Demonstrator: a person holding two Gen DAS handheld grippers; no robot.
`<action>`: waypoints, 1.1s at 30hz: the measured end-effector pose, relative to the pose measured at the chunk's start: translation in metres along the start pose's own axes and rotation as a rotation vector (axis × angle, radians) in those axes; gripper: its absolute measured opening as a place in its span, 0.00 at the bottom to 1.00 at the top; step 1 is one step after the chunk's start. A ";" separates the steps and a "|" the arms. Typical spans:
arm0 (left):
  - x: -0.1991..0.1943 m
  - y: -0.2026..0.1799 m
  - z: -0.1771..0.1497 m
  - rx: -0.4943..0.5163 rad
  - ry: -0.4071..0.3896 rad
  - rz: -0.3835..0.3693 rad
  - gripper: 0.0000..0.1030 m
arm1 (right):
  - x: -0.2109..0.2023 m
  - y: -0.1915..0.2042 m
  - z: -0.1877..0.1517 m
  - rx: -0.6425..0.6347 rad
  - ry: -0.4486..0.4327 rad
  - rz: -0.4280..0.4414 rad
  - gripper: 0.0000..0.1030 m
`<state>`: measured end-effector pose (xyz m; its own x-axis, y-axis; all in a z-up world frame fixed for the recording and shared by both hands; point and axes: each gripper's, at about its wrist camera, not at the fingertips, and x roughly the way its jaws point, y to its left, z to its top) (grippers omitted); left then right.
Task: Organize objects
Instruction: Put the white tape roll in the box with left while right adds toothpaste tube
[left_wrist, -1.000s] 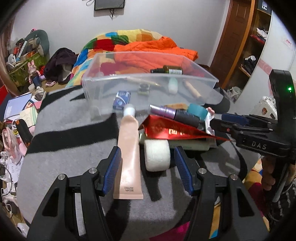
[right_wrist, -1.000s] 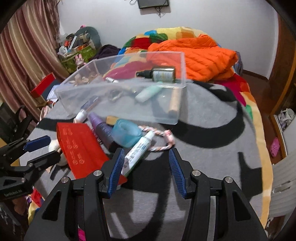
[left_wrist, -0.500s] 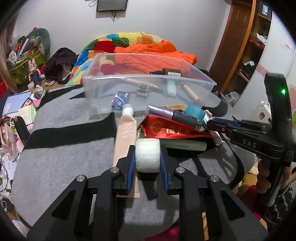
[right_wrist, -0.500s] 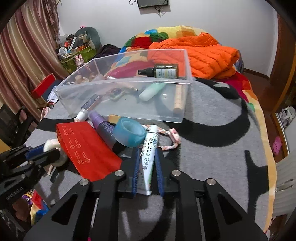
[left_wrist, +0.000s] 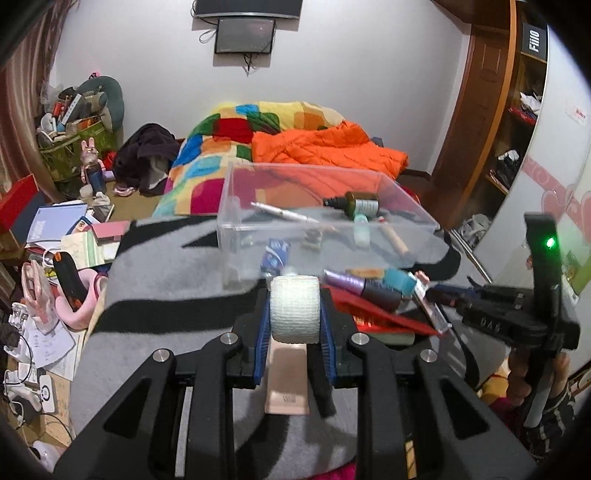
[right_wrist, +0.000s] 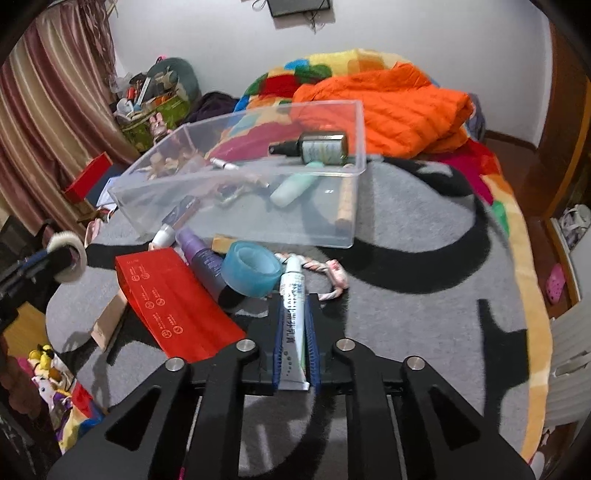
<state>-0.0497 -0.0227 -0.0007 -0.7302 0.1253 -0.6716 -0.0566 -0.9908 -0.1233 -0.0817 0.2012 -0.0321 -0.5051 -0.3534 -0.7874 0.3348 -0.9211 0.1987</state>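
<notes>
White roll (left_wrist: 294, 307) now lifted, pinched by left tool (left_wrist: 294, 328) (right tool (right_wrist: 294, 341) pinches tube (right_wrist: 293, 325)).

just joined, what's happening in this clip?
A person is tidying toiletries off a grey blanket into a clear plastic bin, using a handheld tool in each hand. The left tool is shut on a white gauze roll, lifted off the blanket. The right tool is shut on a white tube. A red packet, a purple bottle and a blue tape roll still lie outside the bin, which already holds a dark bottle and other small items.
</notes>
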 end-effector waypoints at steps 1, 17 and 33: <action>0.000 0.001 0.003 -0.003 -0.004 0.001 0.23 | 0.003 0.001 0.000 -0.005 0.005 -0.003 0.14; 0.025 0.009 0.051 -0.005 -0.039 0.040 0.23 | -0.009 -0.005 0.002 -0.011 -0.059 -0.050 0.15; 0.075 0.012 0.087 -0.013 0.017 0.034 0.23 | -0.036 0.006 0.099 -0.017 -0.234 -0.011 0.15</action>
<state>-0.1644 -0.0300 0.0114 -0.7200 0.0923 -0.6878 -0.0230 -0.9938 -0.1092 -0.1401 0.1927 0.0550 -0.6786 -0.3735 -0.6325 0.3404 -0.9229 0.1799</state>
